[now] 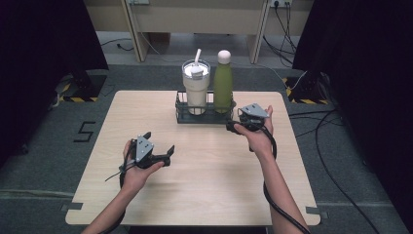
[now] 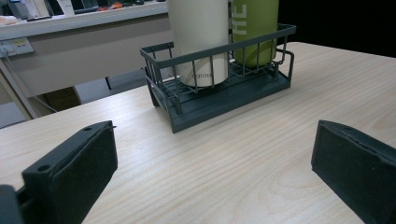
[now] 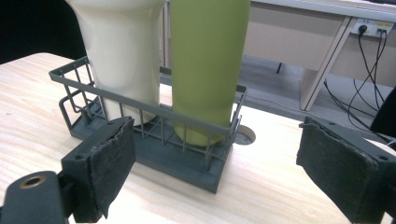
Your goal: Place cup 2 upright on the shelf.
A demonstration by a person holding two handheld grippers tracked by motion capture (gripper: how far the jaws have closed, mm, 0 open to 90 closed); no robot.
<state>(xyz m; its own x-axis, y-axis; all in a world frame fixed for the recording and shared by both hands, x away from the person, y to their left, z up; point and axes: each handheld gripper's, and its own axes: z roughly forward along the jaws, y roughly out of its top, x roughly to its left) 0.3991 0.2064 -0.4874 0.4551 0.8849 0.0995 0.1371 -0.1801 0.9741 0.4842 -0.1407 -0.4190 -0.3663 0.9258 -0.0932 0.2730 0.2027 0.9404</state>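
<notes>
In the high view, a pale wooden worktop (image 1: pixel 195 185) fills the middle of the frame, with grey floor around it. At the lower left of the worktop, a person's left hand (image 1: pixel 134 173) holds the left gripper (image 1: pixel 159 145), its two black jaws spread apart with nothing between them, pointing toward the right and slightly up the frame. A thin cable trails from it toward the bottom edge.

At the upper centre of the worktop stands a dark wire rack (image 1: pixel 204 117). Inside it, on the left, sits a cream tumbler (image 1: pixel 196 90) with a lid and a white straw; just beside it on the right stands a green bottle (image 1: pixel 223 85) with a pale cap. Both are upright.

To the right of the rack, the right hand (image 1: pixel 260 136) holds the right gripper (image 1: pixel 234 123) close to the rack's right end, by the green bottle. A thick black cable runs down along the forearm.

In the left gripper view, the rack (image 2: pixel 219 100) appears at upper centre, with the open jaws at the lower corners, well apart from it.

In the right gripper view, the rack (image 3: pixel 187 161) is near and central, the bottle (image 3: pixel 205 60) in front; the jaws stand wide apart, gripping nothing.
</notes>
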